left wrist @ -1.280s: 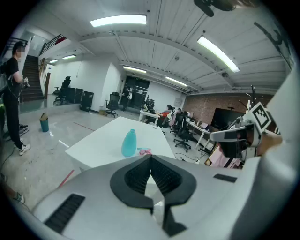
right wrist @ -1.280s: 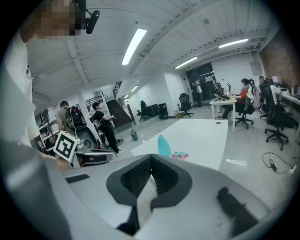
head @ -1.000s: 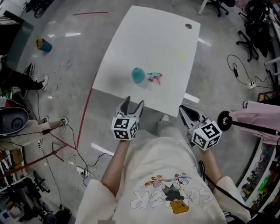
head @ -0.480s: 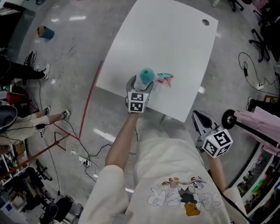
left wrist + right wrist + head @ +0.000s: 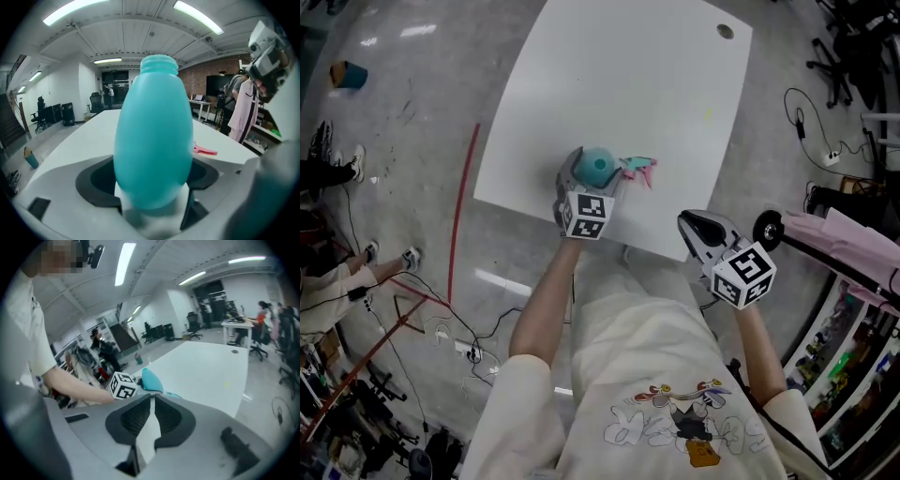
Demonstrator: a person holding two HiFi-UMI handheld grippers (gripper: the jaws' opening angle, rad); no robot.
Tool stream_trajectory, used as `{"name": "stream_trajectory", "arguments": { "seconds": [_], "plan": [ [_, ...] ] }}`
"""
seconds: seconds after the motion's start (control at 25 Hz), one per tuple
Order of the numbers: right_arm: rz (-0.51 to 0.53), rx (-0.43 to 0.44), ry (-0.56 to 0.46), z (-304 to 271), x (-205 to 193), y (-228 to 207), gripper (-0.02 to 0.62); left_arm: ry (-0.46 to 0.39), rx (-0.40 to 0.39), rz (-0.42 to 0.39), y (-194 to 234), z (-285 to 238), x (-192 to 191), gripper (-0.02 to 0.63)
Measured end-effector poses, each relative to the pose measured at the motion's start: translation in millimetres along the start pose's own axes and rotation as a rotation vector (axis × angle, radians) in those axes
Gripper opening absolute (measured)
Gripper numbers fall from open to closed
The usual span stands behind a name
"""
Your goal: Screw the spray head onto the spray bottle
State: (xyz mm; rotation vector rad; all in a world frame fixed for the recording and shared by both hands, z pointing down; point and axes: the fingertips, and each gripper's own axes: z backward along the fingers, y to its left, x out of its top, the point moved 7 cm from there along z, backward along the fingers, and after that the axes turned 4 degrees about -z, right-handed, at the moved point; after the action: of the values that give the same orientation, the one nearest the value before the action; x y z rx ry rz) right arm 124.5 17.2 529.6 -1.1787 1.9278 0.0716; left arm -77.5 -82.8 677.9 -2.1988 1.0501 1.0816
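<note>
Bright, even light from ceiling strips (image 5: pixel 197 16); fisheye bending, dark corners (both gripper views); close bottle (image 5: pixel 152 140) slightly soft.

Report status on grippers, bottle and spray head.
Left gripper opening round upright teal bottle, not clamped. Right gripper shut, empty, off the table. Spray head lying beside bottle, not fitted. Nothing in the way.
</note>
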Motion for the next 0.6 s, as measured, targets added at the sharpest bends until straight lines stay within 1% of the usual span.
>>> {"name": "stream_trajectory", "arguments": {
  "seconds": [0.04,0.08,0.12,0.16,0.2,0.36,0.48,0.52,0.6],
  "plan": [
    [0.105,0.033,0.047,-11.2,4.3,-1.6,0.017,0.0,-0.007,-0.015,-1.8,5.4,2.5,0.417],
    [0.23,0.06,0.096,-23.5,9.5,-3.6,0.065,0.0,-0.014,-0.024,-2.1,11.7,4.9,0.417],
    [0.363,0.082,0.143,-36.2,15.2,-6.2,0.128,0.0,-0.022,-0.026,-1.5,18.3,7.3,0.417],
    [0.488,0.108,0.182,-48.8,20.8,-9.8,0.158,0.001,-0.034,-0.022,-0.4,25.4,9.6,0.417],
    [0.598,0.143,0.215,-61.0,25.6,-13.9,0.172,0.002,-0.05,-0.015,0.5,33.2,11.6,0.417],
    [0.969,0.361,0.362,-112.2,39.0,-19.7,0.183,0.016,-0.145,-0.011,0.6,69.4,15.8,0.417],
    [1.271,0.463,0.518,-155.9,41.9,-19.5,0.183,0.028,-0.182,-0.022,5.1,84.4,13.9,0.417],
    [1.351,0.492,0.562,-169.4,41.0,-20.8,0.183,0.036,-0.189,-0.018,7.1,84.2,12.4,0.417],
    [1.468,0.553,0.629,-191.1,36.7,-22.7,0.183,0.052,-0.199,-0.006,10.8,80.5,8.7,0.417]
  ]
}}
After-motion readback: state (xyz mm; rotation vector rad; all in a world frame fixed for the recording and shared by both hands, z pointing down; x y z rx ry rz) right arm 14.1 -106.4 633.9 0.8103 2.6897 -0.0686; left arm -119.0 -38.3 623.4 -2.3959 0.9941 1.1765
